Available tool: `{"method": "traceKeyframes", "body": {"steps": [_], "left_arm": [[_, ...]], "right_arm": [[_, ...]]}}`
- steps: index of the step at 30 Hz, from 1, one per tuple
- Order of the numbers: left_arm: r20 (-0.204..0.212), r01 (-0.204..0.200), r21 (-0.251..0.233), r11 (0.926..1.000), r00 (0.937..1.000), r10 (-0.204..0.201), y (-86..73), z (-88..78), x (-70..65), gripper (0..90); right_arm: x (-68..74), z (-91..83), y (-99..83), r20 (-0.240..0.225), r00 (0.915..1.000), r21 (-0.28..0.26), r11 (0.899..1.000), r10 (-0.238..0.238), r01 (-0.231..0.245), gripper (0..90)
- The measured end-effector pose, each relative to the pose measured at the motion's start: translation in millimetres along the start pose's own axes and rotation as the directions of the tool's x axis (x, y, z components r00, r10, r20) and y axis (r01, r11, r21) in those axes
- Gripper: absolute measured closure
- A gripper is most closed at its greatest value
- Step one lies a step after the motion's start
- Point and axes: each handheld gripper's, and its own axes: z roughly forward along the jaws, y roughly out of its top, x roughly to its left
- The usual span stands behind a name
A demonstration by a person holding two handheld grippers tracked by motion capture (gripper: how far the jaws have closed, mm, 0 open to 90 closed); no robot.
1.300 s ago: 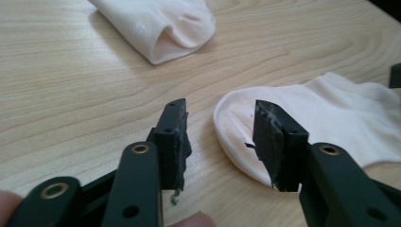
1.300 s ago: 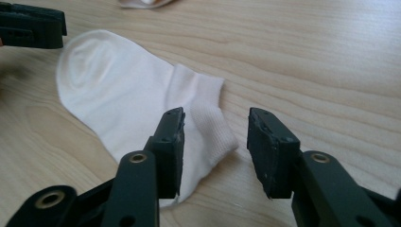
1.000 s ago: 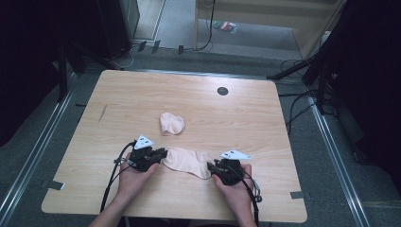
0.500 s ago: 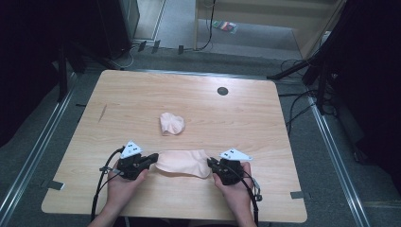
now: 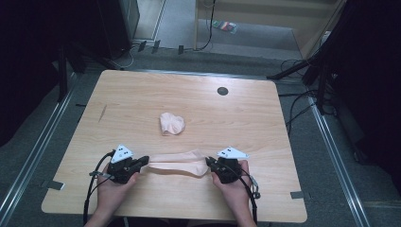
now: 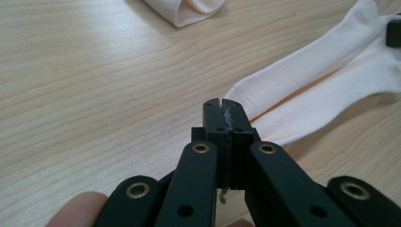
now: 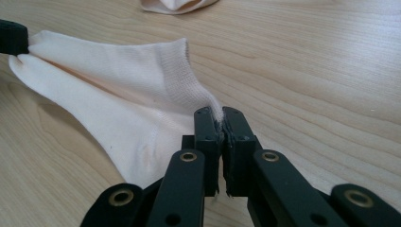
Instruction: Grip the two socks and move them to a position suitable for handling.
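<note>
A pale pink sock (image 5: pixel 177 163) lies stretched across the near part of the wooden table (image 5: pixel 142 99), held at both ends. My left gripper (image 5: pixel 144 162) is shut on its left end, my right gripper (image 5: pixel 208 163) on its right end. In the left gripper view the black jaws (image 6: pixel 221 108) are pressed together at the edge of the sock (image 6: pixel 307 90). In the right gripper view the jaws (image 7: pixel 220 113) pinch the ribbed cuff of the sock (image 7: pixel 123 94), and the other gripper's tip (image 7: pixel 12 40) grips the far end.
A second pink sock (image 5: pixel 171 124), bunched up, lies at the table's middle, just beyond the stretched one. A black round hole (image 5: pixel 222 91) sits toward the far edge. Cables trail from both grippers off the near edge.
My left gripper has moved left, away from the right one, and the sock between them has been drawn out longer and flatter. The right gripper has stayed put.
</note>
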Motion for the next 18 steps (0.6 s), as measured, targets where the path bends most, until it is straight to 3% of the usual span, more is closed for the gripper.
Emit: {"method": "traceKeyframes", "body": {"steps": [4,8,9,10,11,12,14,16,18], "left_arm": [[0.015,0.008,-0.001,1.0,0.9999,-0.008,-2.0,1.4,-0.2,90.0],[0.026,0.005,-0.013,0.9999,0.9996,-0.005,-3.3,3.8,-4.6,88.8],[0.061,0.026,-0.024,0.9994,0.9979,-0.025,-3.5,5.0,-4.4,80.7],[0.061,0.026,-0.024,0.9994,0.9979,-0.025,-3.5,5.0,-4.4,72.7],[0.054,0.027,-0.043,0.9987,0.9983,-0.025,-2.8,4.8,-4.3,72.7],[0.047,0.022,-0.087,0.996,0.9987,-0.018,-1.5,2.1,-4.1,60.7],[0.031,0.015,-0.131,0.9912,0.9995,-0.011,0.8,-0.5,-1.9,45.7],[0.015,0.008,-0.167,0.9859,0.9999,-0.005,1.6,-3.1,2.6,37.3],[-0.001,0.013,-0.176,0.9843,0.9999,-0.014,1.9,-3.5,5.4,25.6]], "right_arm": [[-1.1,1.6,-0.5,0.009,1.0,0.007,1.0,0.001,-0.001,87.0],[1.9,3.9,-2.4,-0.028,0.9995,0.007,1.0,-0.014,0.014,85.7],[4.0,4.4,-2.7,-0.023,0.9993,0.002,1.0,-0.031,0.031,78.5],[4.0,4.4,-2.7,-0.023,0.9993,0.002,1.0,-0.031,0.031,78.5],[3.7,4.4,-2.6,-0.014,0.9994,-0.004,1.0,-0.031,0.031,73.1],[0.2,2.7,-1.3,-0.041,0.9992,-0.039,0.999,0.0,-0.001,57.9],[-1.5,0.6,0.3,-0.043,0.9991,-0.061,0.998,0.005,-0.007,50.8],[-2.2,-2.0,2.1,-0.041,0.9991,-0.083,0.997,0.006,-0.009,46.3],[-2.4,-2.5,3.2,-0.037,0.9993,-0.094,0.996,0.003,-0.007,44.9]]}}
